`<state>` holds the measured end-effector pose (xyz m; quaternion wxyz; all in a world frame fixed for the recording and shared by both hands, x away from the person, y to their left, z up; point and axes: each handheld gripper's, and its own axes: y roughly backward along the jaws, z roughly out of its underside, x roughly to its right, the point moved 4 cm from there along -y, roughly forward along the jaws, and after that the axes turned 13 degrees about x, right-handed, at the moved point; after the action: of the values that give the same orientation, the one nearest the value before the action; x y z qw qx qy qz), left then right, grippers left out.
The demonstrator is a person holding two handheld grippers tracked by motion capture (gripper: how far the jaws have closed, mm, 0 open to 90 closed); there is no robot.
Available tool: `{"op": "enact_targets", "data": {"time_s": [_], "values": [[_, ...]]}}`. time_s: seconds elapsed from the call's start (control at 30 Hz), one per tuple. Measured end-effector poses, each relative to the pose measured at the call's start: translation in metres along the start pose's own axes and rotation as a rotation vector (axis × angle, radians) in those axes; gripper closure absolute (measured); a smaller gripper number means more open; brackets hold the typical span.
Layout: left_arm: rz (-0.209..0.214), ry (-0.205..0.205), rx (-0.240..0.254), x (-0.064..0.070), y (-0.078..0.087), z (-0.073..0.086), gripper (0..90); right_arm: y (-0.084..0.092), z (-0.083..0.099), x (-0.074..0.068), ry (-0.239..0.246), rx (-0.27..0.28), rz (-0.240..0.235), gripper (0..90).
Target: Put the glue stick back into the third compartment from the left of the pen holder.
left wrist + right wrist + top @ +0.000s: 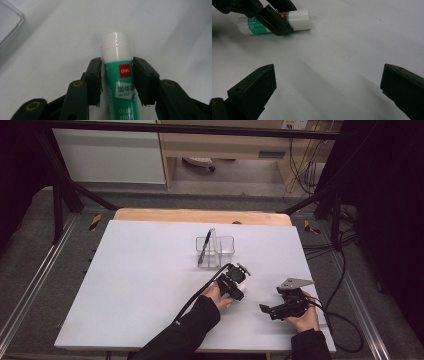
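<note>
Left gripper [117,75] fingers clamp the green-and-white glue stick [120,82] lying on the white desk [140,285]; right gripper [328,85] gapes empty; clear organiser [215,251] at twelve o'clock likely awaits it

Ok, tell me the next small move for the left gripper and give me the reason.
Probably lift the glue stick straight up. The left gripper has its jaws against both sides of the green label, so it looks gripped, yet in the right gripper view the stick appears to lie flat on the white table. The clear organizer, with a pen in it, stands just beyond, a likely destination. The right gripper is open, holding nothing.
</note>
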<state>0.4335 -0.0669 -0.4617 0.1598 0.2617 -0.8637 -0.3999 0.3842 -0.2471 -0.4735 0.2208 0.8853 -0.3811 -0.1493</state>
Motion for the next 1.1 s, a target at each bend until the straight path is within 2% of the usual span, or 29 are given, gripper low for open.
{"op": "enact_targets", "data": {"time_s": [0.37,0.5,0.63,1.1], "values": [[-0.025,0.004,-0.007,0.002,0.0,0.0,64.5,0.0,0.0,0.0,-0.001,0.001,-0.001,0.7],[-0.026,0.017,-0.006,0.001,0.0,0.0,64.8,0.0,0.0,0.0,-0.002,0.001,-0.003,0.9],[-0.023,0.013,-0.007,0.001,0.001,0.0,65.0,0.0,0.0,0.0,-0.003,0.002,-0.004,0.9],[-0.004,0.029,0.091,-0.008,0.022,0.005,65.4,-0.001,0.0,0.0,-0.005,-0.001,-0.002,1.0]]}}
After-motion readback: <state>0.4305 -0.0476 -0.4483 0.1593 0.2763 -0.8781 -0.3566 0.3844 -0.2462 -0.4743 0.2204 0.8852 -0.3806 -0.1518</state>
